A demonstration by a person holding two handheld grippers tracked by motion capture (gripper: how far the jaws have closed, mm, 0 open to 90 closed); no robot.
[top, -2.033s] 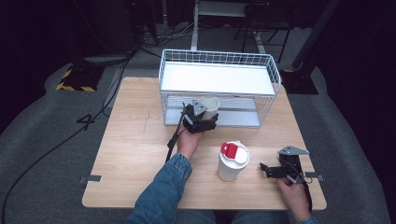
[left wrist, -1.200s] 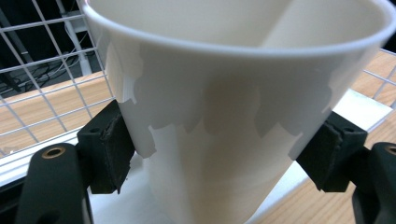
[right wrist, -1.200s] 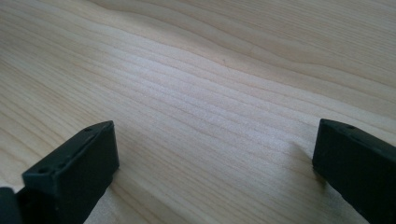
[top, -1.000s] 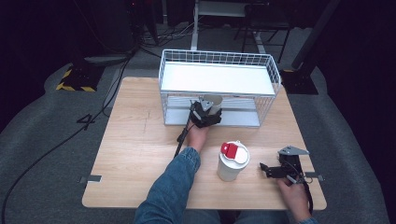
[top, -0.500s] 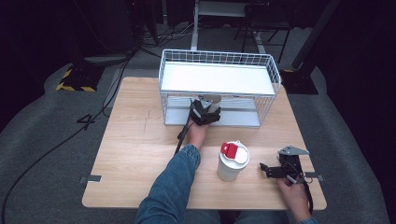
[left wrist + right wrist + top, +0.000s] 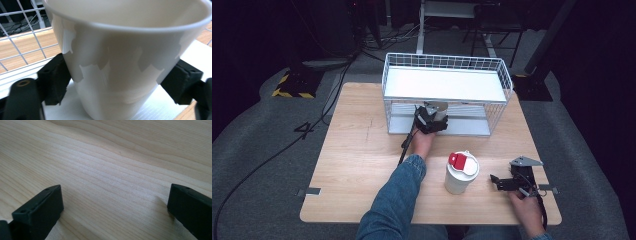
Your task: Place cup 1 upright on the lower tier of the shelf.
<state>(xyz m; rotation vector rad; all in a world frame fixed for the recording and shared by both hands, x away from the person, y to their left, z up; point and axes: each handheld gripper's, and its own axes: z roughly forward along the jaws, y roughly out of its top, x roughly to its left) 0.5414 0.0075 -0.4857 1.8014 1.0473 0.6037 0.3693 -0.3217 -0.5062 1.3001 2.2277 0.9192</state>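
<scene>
One cup [image 6: 125,62] stands on the rack's lower shelf [image 6: 472,126]; left tool [image 6: 430,120] has just been opening, apparently released. Lidded cup [image 6: 461,172] remains at 5 o'clock; right tool [image 6: 507,183] open, empty.

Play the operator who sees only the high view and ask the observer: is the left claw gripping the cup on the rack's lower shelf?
Observer: In the left gripper view the left claw has just been opening its jaws; the cup stands upright between them on the shelf.
Operator: Anything odd about the cup?
Observer: Its white outer layer is torn away in patches.
Operator: And the right claw?
Observer: The right claw is wide open over the bare table, with nothing between its jaws.
</scene>
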